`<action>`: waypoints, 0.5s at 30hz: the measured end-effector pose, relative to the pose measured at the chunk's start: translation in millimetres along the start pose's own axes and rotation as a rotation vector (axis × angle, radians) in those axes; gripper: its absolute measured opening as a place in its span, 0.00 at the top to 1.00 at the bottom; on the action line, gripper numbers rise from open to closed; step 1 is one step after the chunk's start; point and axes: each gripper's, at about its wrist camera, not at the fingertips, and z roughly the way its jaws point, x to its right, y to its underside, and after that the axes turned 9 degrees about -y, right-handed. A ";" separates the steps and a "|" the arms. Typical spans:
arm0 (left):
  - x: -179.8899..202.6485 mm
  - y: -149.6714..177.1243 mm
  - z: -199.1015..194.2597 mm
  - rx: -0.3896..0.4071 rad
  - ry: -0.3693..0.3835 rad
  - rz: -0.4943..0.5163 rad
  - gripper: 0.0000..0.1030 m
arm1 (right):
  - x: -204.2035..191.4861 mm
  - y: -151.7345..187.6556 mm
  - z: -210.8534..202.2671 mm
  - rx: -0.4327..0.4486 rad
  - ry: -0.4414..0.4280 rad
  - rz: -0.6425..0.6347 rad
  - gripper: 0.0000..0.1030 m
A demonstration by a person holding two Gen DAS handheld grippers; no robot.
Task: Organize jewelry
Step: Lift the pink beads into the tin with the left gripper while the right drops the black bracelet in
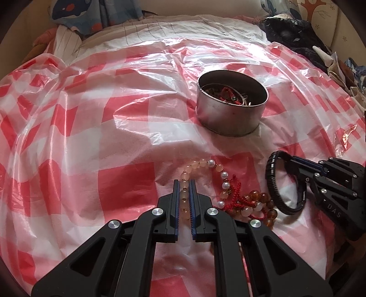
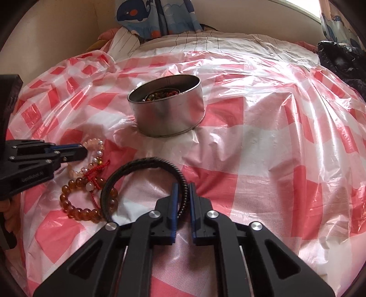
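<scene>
A round metal tin [image 1: 231,114] [image 2: 169,114] holding several pieces of jewelry stands on the red-and-white checked plastic sheet [image 1: 91,137] [image 2: 274,137]. My left gripper [image 1: 184,182] [image 2: 83,148] is shut on a pale peach and pearl bead bracelet [image 1: 203,164] [image 2: 93,144] that lies on the sheet. Beside it lie an amber bead bracelet [image 1: 260,198] [image 2: 75,205] and a red cord [image 1: 235,194] [image 2: 96,171]. My right gripper [image 2: 183,186] [image 1: 287,160] is shut on a black braided bracelet [image 2: 141,164] [image 1: 272,182], whose loop stands partly raised over the amber beads.
Striped bedding [image 1: 160,29] and blue cartoon-print fabric [image 2: 155,18] lie beyond the sheet. Dark clothing [image 1: 297,34] [image 2: 338,59] is piled at the far right. The sheet is crumpled and glossy, with loose folds at the left edge [image 1: 45,68].
</scene>
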 end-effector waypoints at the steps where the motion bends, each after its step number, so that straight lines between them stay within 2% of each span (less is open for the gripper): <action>1: 0.1 -1.3 -4.9 0.018 0.027 -0.007 0.93 | 0.0 -0.2 -2.6 0.012 -0.005 0.001 0.92; 7: -8.4 -18.2 -38.8 0.125 0.181 -0.085 0.93 | 8.6 -10.1 -25.8 0.130 -0.093 0.076 0.92; 10: -15.5 -36.8 -53.3 0.168 0.228 -0.132 0.93 | 9.4 -22.8 -31.8 0.160 -0.111 0.085 0.92; 15: -7.9 -76.7 -60.6 0.212 0.260 -0.142 0.94 | 14.1 -47.0 -42.3 0.205 -0.103 0.076 0.92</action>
